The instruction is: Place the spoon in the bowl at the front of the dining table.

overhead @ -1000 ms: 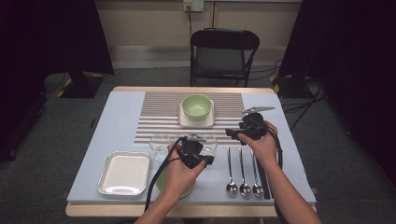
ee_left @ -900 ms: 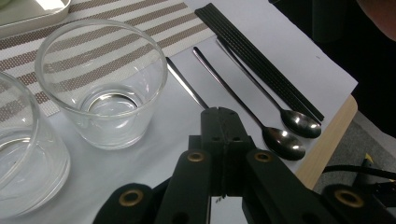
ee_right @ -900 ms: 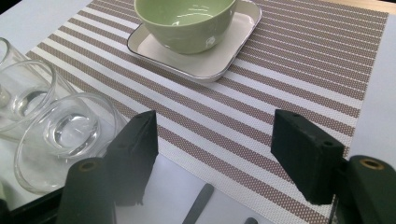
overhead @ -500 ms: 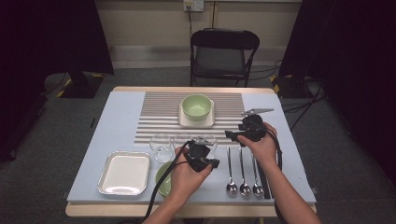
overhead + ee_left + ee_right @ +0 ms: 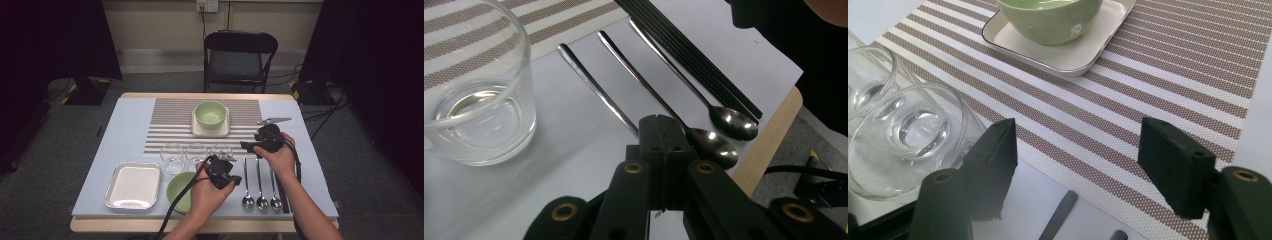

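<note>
Tabletop [image 5: 125, 130]: pale blue surface with a wooden edge; a striped placemat [image 5: 175, 117] lies on its far middle.

Item 1. Green bowl [image 5: 210, 114], seated on a white square plate [image 5: 210, 131], on the placemat. In the right gripper view we see the same bowl [image 5: 1050, 12] and plate [image 5: 1083, 45] just ahead.

Item 2. Three clear glasses in a row at the placemat's near edge: left glass [image 5: 172, 158], middle glass [image 5: 196, 152], right glass [image 5: 221, 150]. We count one glass [image 5: 474, 95] upright beside the left gripper's fingers in the left gripper view.

Item 3. Metal tray [image 5: 133, 185], white inside, near left corner of the tabletop.

Item 4. Second green bowl [image 5: 179, 191], just right of the tray, partly covered by the left hand.

Item 5. Three spoons [image 5: 260, 187] lying side by side, bowls toward the person; black chopsticks [image 5: 281, 192] just to their right.

Item 6. Left gripper [image 5: 221, 172], held in the left hand [image 5: 207, 192] between the right glass and the spoons. Its fingers [image 5: 659, 150] are clenched together, grasping nothing, above the spoon handles.

Item 7. Right gripper [image 5: 265, 140], held in the right hand [image 5: 280, 157] over the placemat's near right corner. Its fingers [image 5: 1178, 170] are released, spread wide apart, with nothing between them.

Item 8. Black folding chair [image 5: 240, 57], beyond the tabletop's far edge.
</note>
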Demonstrator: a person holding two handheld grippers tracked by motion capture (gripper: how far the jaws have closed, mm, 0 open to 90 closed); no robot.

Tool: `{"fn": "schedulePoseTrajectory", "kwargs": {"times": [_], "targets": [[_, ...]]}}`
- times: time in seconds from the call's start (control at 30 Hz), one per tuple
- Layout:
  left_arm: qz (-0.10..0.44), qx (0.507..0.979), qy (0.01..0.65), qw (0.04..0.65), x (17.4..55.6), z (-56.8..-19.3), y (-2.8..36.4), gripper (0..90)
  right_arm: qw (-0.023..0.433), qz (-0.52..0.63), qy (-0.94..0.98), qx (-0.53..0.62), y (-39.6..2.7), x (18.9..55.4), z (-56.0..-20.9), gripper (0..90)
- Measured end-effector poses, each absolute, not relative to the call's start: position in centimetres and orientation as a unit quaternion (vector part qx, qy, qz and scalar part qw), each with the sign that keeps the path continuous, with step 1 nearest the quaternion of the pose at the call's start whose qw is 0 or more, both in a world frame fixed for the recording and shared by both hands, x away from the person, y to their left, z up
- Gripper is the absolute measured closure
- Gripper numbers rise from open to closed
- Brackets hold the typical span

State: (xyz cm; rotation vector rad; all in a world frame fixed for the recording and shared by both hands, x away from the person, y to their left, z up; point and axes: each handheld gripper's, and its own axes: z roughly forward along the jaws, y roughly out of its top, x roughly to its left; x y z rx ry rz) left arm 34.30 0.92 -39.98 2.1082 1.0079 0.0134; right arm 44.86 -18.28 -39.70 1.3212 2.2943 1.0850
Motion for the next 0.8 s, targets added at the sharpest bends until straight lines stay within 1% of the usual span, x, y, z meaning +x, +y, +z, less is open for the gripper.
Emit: {"fn": "schedulePoseTrajectory", "kwargs": {"times": [0.5, 0.8], "targets": [[0.007, 0.830, 0.401, 0.389, 33.8, -40.8, -0.3, 90.0, 0.136, 0.375, 0.797, 0.454, -18.3, 45.0, -40.2, 31.7], [-0.001, 0.833, 0.399, 0.384, 33.6, -41.7, -1.1, 90.0, 0.129, 0.373, 0.799, 0.454, -18.4, 44.9, -41.2, 31.7]]}}
